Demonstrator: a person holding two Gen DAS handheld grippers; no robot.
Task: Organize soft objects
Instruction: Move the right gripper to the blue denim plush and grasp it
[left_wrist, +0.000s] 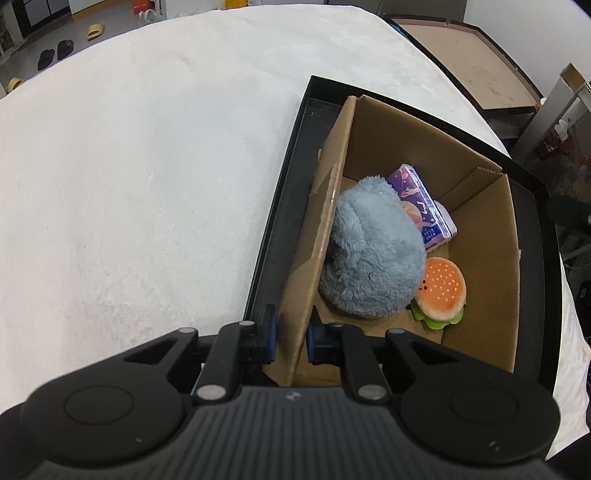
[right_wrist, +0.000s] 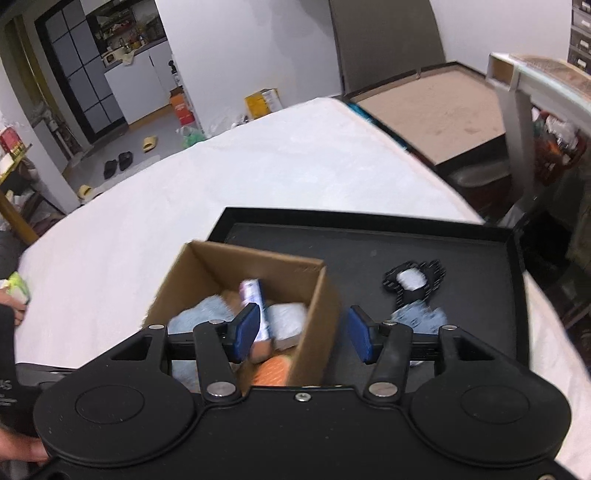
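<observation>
A brown cardboard box (left_wrist: 484, 266) stands in a black tray (left_wrist: 284, 206) on the white cloth. Inside lie a grey-blue plush (left_wrist: 369, 258), an orange burger plush (left_wrist: 443, 288) and a purple tissue pack (left_wrist: 421, 206). My left gripper (left_wrist: 291, 338) is shut on the box's left wall. In the right wrist view my right gripper (right_wrist: 303, 332) is open, its fingers either side of the box's right wall (right_wrist: 317, 317), apart from it. The box (right_wrist: 207, 273) holds the same blurred items.
A black-and-white object (right_wrist: 413, 280) and a pale blue item (right_wrist: 421, 317) lie in the tray (right_wrist: 480, 266) right of the box. The white cloth (left_wrist: 147, 166) spreads left and far. A brown board (right_wrist: 428, 107) lies beyond the table.
</observation>
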